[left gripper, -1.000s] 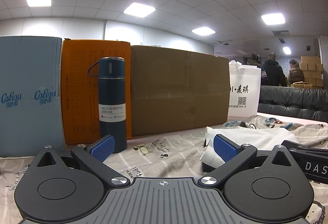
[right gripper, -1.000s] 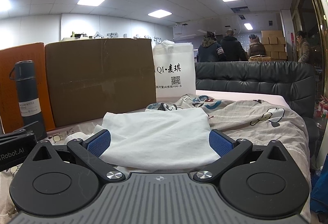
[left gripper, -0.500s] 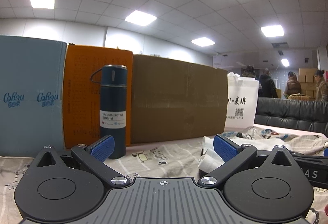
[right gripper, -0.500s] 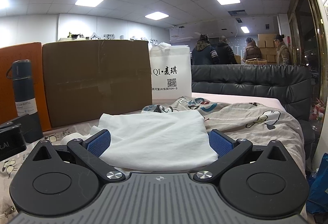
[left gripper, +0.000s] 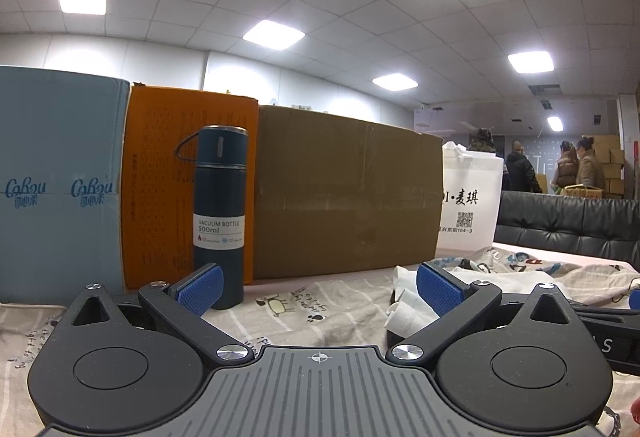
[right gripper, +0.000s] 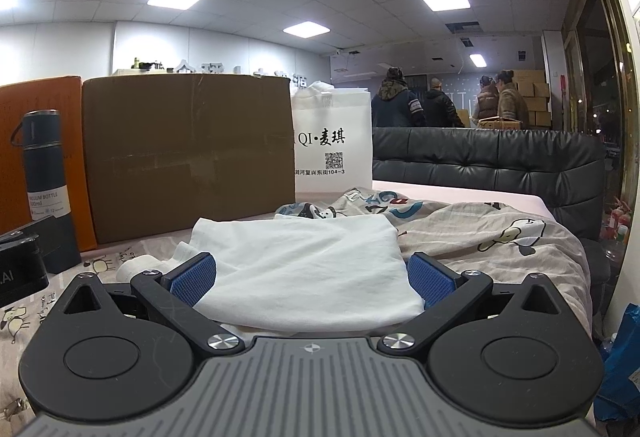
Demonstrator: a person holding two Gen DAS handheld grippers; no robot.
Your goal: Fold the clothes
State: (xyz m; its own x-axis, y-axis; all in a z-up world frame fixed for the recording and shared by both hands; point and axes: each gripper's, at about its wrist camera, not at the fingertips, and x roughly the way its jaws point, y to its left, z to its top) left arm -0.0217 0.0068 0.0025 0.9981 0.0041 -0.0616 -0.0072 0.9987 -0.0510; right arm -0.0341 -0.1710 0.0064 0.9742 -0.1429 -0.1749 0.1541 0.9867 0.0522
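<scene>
A white garment (right gripper: 308, 269) lies folded on a cartoon-print sheet (right gripper: 500, 237), straight ahead of my right gripper (right gripper: 312, 279). The right gripper is open and empty, its blue pads (right gripper: 192, 277) either side of the garment's near edge, low over it. My left gripper (left gripper: 318, 289) is open and empty, low over the sheet (left gripper: 320, 313). The garment's left end (left gripper: 404, 301) shows just beside its right pad (left gripper: 438, 293). The right gripper's body (left gripper: 600, 333) is at the right edge of the left wrist view.
A dark blue vacuum bottle (left gripper: 220, 213) stands close behind the left pad. Behind it stand a light blue box (left gripper: 60, 177), an orange box (left gripper: 160, 177), a brown carton (left gripper: 344, 197) and a white bag (left gripper: 468, 205). A black sofa (right gripper: 500, 165) lies beyond the sheet.
Both grippers have sunk lower and tilted up slightly, so the sheet and garment sit lower in both views. Both stay open; the garment has not moved.
</scene>
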